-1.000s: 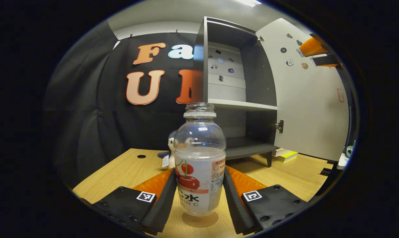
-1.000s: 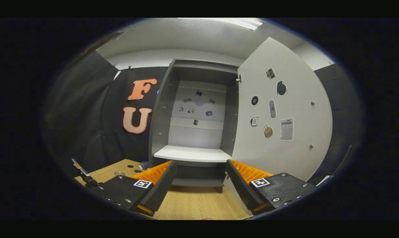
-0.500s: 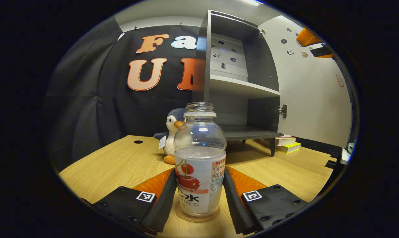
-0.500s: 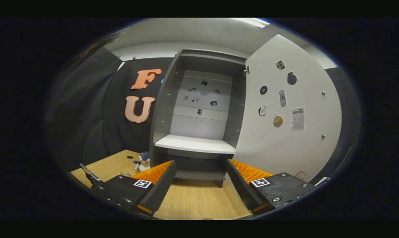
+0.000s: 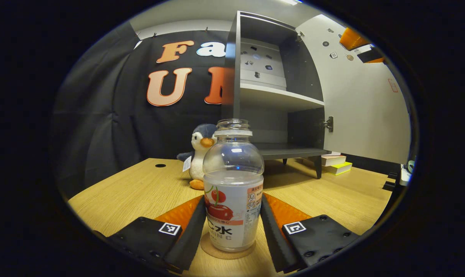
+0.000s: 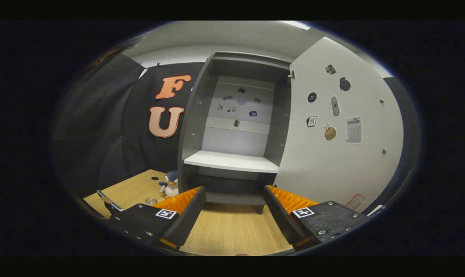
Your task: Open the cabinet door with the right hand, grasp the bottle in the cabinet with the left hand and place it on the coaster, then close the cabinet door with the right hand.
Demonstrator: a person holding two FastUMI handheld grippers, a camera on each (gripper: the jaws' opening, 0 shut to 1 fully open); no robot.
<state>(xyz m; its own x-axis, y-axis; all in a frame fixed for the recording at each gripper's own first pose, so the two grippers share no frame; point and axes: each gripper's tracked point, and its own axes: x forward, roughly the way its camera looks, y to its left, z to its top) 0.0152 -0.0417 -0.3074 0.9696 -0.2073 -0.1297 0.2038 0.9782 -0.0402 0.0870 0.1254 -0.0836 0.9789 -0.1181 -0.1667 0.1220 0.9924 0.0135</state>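
Note:
A clear bottle (image 5: pixel 233 192) with a cherry label and no cap stands upright on a round cork coaster (image 5: pixel 226 252) on the wooden table. My left gripper (image 5: pixel 232 215) is shut on the bottle, one finger pressing each side of the label. Behind it stands the dark cabinet (image 5: pixel 278 100) with its white door (image 5: pixel 363 107) swung open to the right. In the right gripper view, my right gripper (image 6: pixel 234 207) is open and holds nothing. It faces the open cabinet (image 6: pixel 232 161) from a short distance, with the door (image 6: pixel 340 154) to its right.
A plush penguin (image 5: pixel 199 154) sits on the table (image 5: pixel 140 188) left of the cabinet. A few books (image 5: pixel 336 166) lie beyond the cabinet's leg, under the open door. The door carries several stickers. The penguin (image 6: pixel 171 184) also appears past my right gripper's left finger.
My left gripper has come down with the bottle, and its base now rests on the coaster. The right gripper has drifted slightly; the cabinet sits higher in its view.

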